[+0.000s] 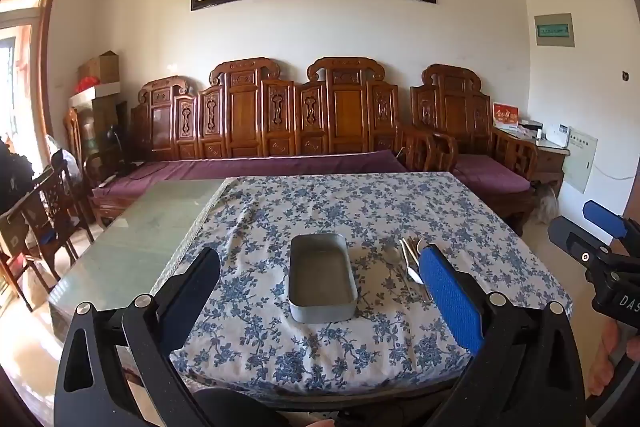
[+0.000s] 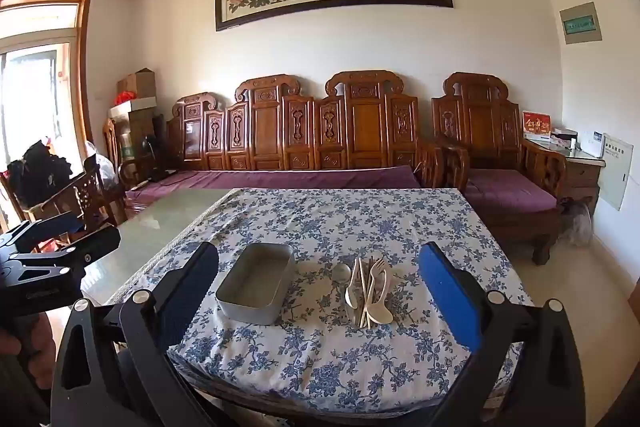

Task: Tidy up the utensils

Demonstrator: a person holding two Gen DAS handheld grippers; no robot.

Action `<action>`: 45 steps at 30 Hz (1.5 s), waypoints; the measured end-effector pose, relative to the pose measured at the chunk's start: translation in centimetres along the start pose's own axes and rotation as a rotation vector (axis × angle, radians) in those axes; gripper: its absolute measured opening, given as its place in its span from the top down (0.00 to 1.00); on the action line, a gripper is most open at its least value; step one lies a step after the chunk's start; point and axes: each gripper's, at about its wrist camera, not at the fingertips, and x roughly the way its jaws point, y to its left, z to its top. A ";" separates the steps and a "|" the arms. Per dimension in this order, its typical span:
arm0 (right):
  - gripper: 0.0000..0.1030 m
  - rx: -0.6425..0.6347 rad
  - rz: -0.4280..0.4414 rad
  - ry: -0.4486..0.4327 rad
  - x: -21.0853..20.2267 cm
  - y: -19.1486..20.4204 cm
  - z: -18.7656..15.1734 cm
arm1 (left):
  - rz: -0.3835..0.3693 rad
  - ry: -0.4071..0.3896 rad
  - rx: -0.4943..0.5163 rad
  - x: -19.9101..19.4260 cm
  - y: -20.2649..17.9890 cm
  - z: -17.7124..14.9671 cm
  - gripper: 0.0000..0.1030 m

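Observation:
A grey metal tin [image 1: 322, 277] [image 2: 256, 281] lies empty on the blue floral tablecloth [image 1: 312, 211] [image 2: 340, 219]. To its right sits a pile of utensils [image 2: 368, 289] [image 1: 408, 265]: pale spoons, a fork and chopsticks. My left gripper [image 1: 320, 287] is open, held above the near table edge with the tin between its fingers in view but well ahead of them. My right gripper [image 2: 320, 287] is open too, facing the tin and the pile from the same near edge. Neither holds anything. The right gripper [image 1: 600, 239] shows at the far right of the left wrist view.
The cloth covers only the right part of a glass-topped table [image 1: 152, 227] [image 2: 160, 227]. Behind it stands a carved wooden sofa [image 1: 280, 123] with purple cushions, and an armchair [image 2: 496, 163] at the right. Wooden chairs [image 1: 48, 211] stand at the left. The left gripper [image 2: 48, 259] shows at the left edge.

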 end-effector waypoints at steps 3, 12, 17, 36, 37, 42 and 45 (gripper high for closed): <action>0.02 -0.003 0.001 -0.002 0.0 0.1 -0.1 | 0.001 -0.003 -0.004 0.0 0.0 0.0 0.06; 0.02 0.003 0.002 -0.004 -0.2 0.1 0.1 | -0.010 -0.021 -0.006 -0.8 -0.5 0.7 0.06; 0.02 0.003 0.007 -0.006 -0.4 0.2 0.4 | -0.011 -0.025 -0.009 -0.7 -0.4 0.9 0.06; 0.02 0.004 0.007 -0.010 -0.8 0.7 0.5 | -0.015 -0.046 -0.010 -1.5 -0.4 0.8 0.06; 0.02 0.004 0.007 -0.010 -0.8 0.6 0.4 | -0.015 -0.045 -0.011 -1.5 -0.5 0.9 0.06; 0.02 0.003 0.006 -0.012 -0.8 0.7 0.4 | -0.016 -0.045 -0.011 -1.4 -0.5 0.7 0.06; 0.02 0.004 0.010 -0.013 -1.3 0.7 0.9 | -0.017 -0.045 -0.011 -1.4 -0.6 0.9 0.06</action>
